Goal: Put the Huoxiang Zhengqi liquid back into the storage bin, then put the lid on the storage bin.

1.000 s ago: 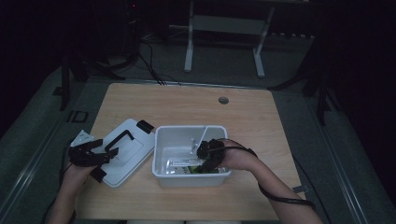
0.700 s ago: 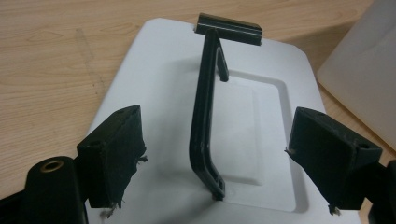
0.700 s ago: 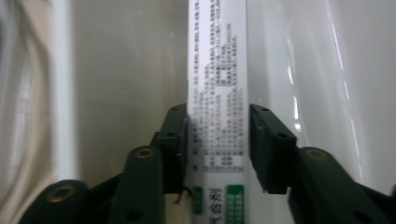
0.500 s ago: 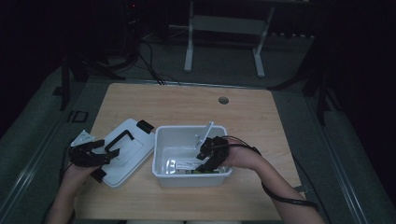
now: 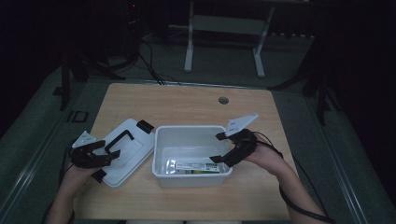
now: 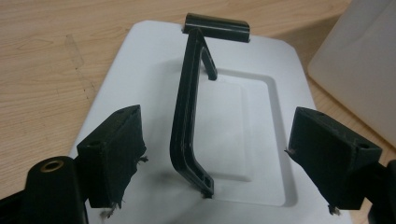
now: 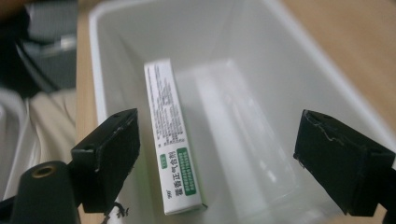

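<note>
The right gripper [image 5: 220, 148] hangs over the white tub [image 5: 159, 154], its jaws just opened wide with nothing between them; the small box [image 7: 170, 140] lies flat on the tub's floor. The left gripper [image 5: 103, 150] hovers, jaws spread, astride the black handle [image 6: 189, 112] of the lid [image 6: 140, 60] beside the tub.

Looks like a dim lab or recording studio, not a home: bare wooden table [image 5: 187, 100] with a cable port, grey carpeted floor [image 5: 355, 154], black stands [image 5: 322, 70] and loose cables [image 5: 149, 65] around, white metal frame legs [image 5: 224, 42] behind.
</note>
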Motion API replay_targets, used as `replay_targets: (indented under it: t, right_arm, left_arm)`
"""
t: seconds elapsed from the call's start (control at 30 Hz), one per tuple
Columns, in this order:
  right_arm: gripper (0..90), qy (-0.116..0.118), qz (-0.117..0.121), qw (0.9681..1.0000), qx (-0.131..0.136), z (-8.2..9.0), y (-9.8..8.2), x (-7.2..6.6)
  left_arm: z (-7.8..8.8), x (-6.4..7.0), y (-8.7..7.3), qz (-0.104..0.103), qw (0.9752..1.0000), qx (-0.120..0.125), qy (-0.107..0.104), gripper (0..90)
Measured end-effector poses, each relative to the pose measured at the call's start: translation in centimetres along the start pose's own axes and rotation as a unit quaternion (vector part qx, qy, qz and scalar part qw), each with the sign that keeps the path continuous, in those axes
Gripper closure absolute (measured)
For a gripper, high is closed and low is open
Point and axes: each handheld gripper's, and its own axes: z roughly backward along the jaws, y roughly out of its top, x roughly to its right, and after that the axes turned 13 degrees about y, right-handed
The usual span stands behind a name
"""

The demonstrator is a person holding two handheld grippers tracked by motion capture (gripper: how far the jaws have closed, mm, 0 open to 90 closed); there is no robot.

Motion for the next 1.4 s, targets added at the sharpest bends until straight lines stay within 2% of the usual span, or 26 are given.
replay_targets:
  t: [0.07,0.13,0.2,0.33,0.37,0.4,0.47,0.5,0.53,0.57,0.6,0.63,0.73,0.77,1.0,1.03,1.07,1.1,1.13,1.17,1.2,1.23,1.3,1.33,1.37,1.4]
  right_arm:
    - [13.8,-0.018,-0.005,0.9987,0.048,1.7,-1.0,-0.2]
    - [13.7,-0.045,-0.014,0.9957,0.08,3.3,-2.2,-0.4]
    - [13.7,-0.088,-0.025,0.9913,0.094,4.6,-3.7,-0.6]
    - [13.7,-0.148,-0.039,0.9809,0.121,6.5,-6.8,-1.3]
    - [13.7,-0.148,-0.039,0.9809,0.121,6.5,-6.8,-1.3]
    - [13.7,-0.17,-0.048,0.9765,0.124,6.9,-8.7,-1.7]
    - [13.7,-0.173,-0.054,0.9754,0.125,7.0,-9.3,-1.7]
    - [13.8,-0.183,-0.073,0.9729,0.121,6.8,-11.2,-1.7]
    - [13.7,-0.188,-0.077,0.9717,0.12,6.6,-11.8,-1.7]
    - [13.7,-0.188,-0.087,0.9713,0.118,6.4,-12.8,-1.6]
    - [13.7,-0.188,-0.087,0.9713,0.118,6.4,-12.8,-1.6]
    - [13.8,-0.186,-0.102,0.9697,0.121,5.9,-14.3,-1.5]
    - [13.7,-0.181,-0.117,0.9689,0.121,5.3,-15.6,-1.4]
    - [13.8,-0.177,-0.134,0.9663,0.13,4.8,-16.9,-1.3]
    - [13.8,-0.171,-0.157,0.9639,0.131,3.9,-18.9,-1.5]
    - [13.9,-0.17,-0.16,0.9629,0.135,3.7,-19.3,-1.5]
    - [13.9,-0.171,-0.163,0.9624,0.135,3.7,-19.5,-1.5]
    - [14.0,-0.172,-0.166,0.9615,0.136,3.7,-19.7,-1.5]
    - [14.0,-0.173,-0.168,0.9608,0.137,3.7,-19.8,-1.4]
    - [14.1,-0.177,-0.17,0.9596,0.137,3.8,-20.0,-1.4]
    - [14.1,-0.177,-0.17,0.9596,0.137,3.8,-20.0,-1.4]
    - [14.1,-0.18,-0.175,0.9581,0.138,3.7,-20.4,-1.4]
    - [14.2,-0.182,-0.178,0.9579,0.133,3.6,-20.7,-1.5]
    - [14.2,-0.182,-0.178,0.9579,0.133,3.6,-20.7,-1.5]
    - [14.1,-0.178,-0.183,0.9578,0.131,3.5,-21.2,-1.6]
    - [14.1,-0.178,-0.186,0.9575,0.131,3.5,-21.3,-1.6]
  left_arm:
    - [0.2,-0.1,-0.1,0.004,1.0,0.001,0.002,18.0]
    - [0.4,-0.2,-0.1,0.006,1.0,0.003,0.001,18.0]
    - [0.6,-0.2,-0.1,0.007,1.0,0.003,0.002,18.0]
    - [0.5,-0.4,0.2,-0.003,1.0,-0.006,0.006,18.0]
    - [0.5,-0.4,0.2,-0.003,1.0,-0.006,0.006,18.0]
    - [0.4,-0.5,0.7,-0.009,0.9999,-0.009,0.008,18.0]
    - [0.3,-0.6,0.9,-0.01,0.9999,-0.008,0.008,18.1]
    - [0.2,-0.6,1.6,-0.016,0.9998,-0.01,0.006,18.0]
    - [0.2,-0.6,1.6,-0.016,0.9998,-0.01,0.006,18.1]
    - [0.1,-0.7,2.3,-0.026,0.9995,-0.015,0.007,18.1]
    - [0.1,-0.7,2.3,-0.026,0.9995,-0.015,0.007,18.1]
    - [0.0,-0.9,3.1,-0.036,0.9991,-0.02,0.011,18.1]
    - [-0.2,-1.2,3.8,-0.04,0.9989,-0.026,0.005,18.1]
    - [-0.5,-1.5,4.7,-0.047,0.9981,-0.04,0.003,18.2]
    - [-1.2,-1.7,6.2,-0.069,0.9953,-0.068,-0.002,21.2]
    - [-1.6,-1.5,6.3,-0.088,0.9925,-0.085,-0.01,24.1]
    - [-1.6,-1.5,6.3,-0.088,0.9925,-0.085,-0.01,24.3]
    - [-2.0,-1.4,6.4,-0.096,0.9902,-0.1,-0.015,27.6]
    - [-2.0,-1.4,6.4,-0.096,0.9902,-0.1,-0.015,32.1]
    - [-2.5,-1.3,6.3,-0.103,0.9881,-0.113,-0.02,33.3]
    - [-2.5,-1.3,6.3,-0.103,0.9881,-0.113,-0.02,35.6]
    - [-2.8,-1.2,6.4,-0.117,0.9852,-0.123,-0.024,40.0]
    - [-3.2,-1.0,6.5,-0.127,0.983,-0.131,-0.02,44.0]
    - [-3.2,-1.0,6.5,-0.127,0.983,-0.131,-0.02,46.1]
    - [-3.7,-0.9,6.5,-0.139,0.9784,-0.15,-0.027,48.7]
    - [-3.8,-0.9,6.6,-0.147,0.9765,-0.156,-0.027,51.8]
